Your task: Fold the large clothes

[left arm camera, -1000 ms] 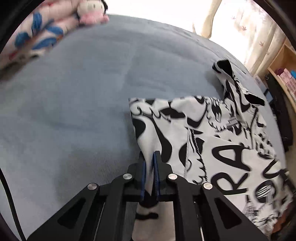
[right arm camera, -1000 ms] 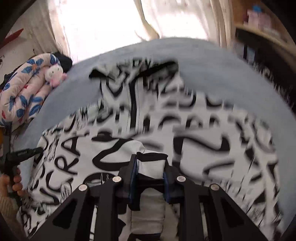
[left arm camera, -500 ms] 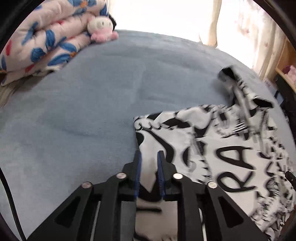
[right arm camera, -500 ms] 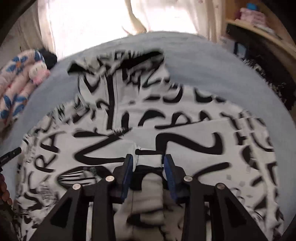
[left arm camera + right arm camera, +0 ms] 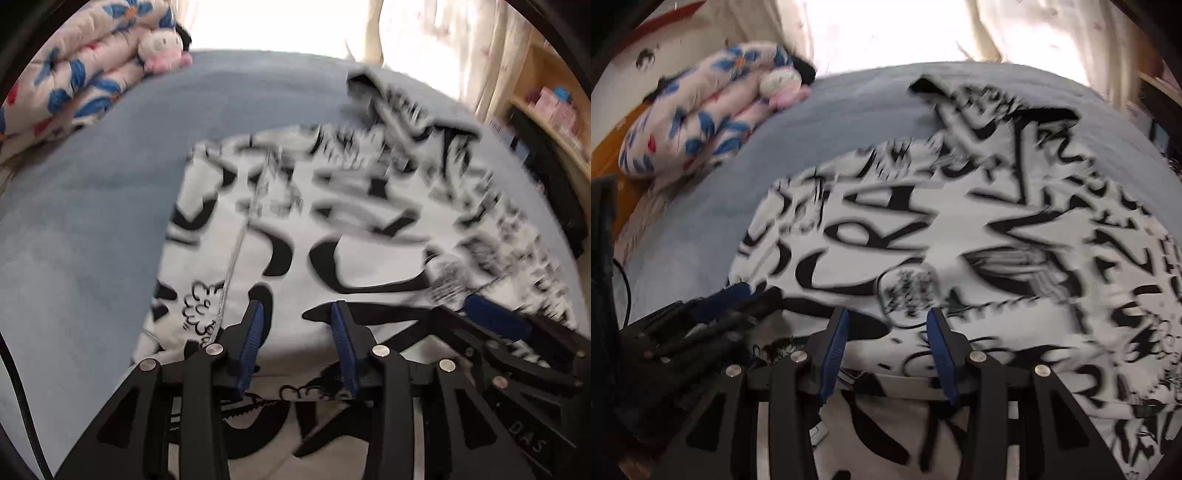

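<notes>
A large white garment with black graffiti print (image 5: 332,221) lies spread on the blue-grey bed (image 5: 92,206). Over its near edge hangs my left gripper (image 5: 297,319), pointing steeply down. Its jaws are opening, and the cloth lies below them with the blue pads (image 5: 251,339) clear of it. My right gripper (image 5: 886,326) hovers over the same near edge of the garment (image 5: 960,221). Its jaws are also opening and nothing is pinched between them. The two grippers are close side by side: the right gripper (image 5: 495,321) shows in the left wrist view, the left gripper (image 5: 727,299) in the right.
A folded floral quilt (image 5: 74,85) with a small pink plush toy (image 5: 162,48) sits at the bed's far left corner. Curtains (image 5: 461,44) hang behind the bed. A wooden shelf (image 5: 546,107) stands at the right. Bare bedcover stretches left of the garment.
Both grippers have let go of the cloth they were pinching and their jaws have spread. Both views have slid sideways across the garment, bringing the grippers next to each other.
</notes>
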`<control>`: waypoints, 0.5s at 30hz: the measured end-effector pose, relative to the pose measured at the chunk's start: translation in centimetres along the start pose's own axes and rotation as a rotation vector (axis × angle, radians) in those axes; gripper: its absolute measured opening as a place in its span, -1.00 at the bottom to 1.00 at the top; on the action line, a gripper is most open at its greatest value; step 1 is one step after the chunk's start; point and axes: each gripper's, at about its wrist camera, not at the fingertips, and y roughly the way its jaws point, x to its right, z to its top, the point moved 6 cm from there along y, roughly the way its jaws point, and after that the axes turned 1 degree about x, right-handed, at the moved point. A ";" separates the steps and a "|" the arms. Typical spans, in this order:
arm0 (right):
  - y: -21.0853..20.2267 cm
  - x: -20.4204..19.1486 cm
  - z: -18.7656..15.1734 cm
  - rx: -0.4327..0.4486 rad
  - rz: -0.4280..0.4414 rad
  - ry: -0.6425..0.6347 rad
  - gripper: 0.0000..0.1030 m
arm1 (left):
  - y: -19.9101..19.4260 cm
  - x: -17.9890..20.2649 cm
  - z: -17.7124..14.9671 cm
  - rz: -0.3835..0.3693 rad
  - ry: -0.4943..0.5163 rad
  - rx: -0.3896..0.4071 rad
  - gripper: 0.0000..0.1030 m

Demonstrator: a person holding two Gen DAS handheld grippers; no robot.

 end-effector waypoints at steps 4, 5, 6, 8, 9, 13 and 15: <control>-0.1 4.4 -0.5 0.002 -0.099 0.030 -0.37 | 0.9 -1.5 0.3 0.024 0.007 -0.004 -0.29; -0.8 6.3 -0.4 0.028 -0.191 0.041 -0.37 | 0.8 -2.0 0.4 0.013 -0.001 0.001 -0.29; -1.7 9.0 -0.4 0.059 -0.310 0.066 -0.36 | 0.9 -2.3 0.4 -0.008 -0.013 -0.005 -0.29; -2.7 14.3 -1.0 0.070 -0.397 0.171 -0.29 | 1.2 -2.9 0.3 -0.052 -0.040 -0.016 -0.29; -2.7 16.6 -1.8 0.042 -0.356 0.257 -0.20 | 1.3 -3.0 0.2 -0.066 -0.046 -0.014 -0.29; -2.8 19.0 -3.0 0.042 -0.238 0.401 0.15 | 1.4 -2.5 0.1 -0.026 -0.013 -0.005 -0.29; -2.8 18.3 -2.9 0.048 -0.292 0.359 0.15 | 1.5 -2.2 0.1 0.000 0.004 -0.004 -0.27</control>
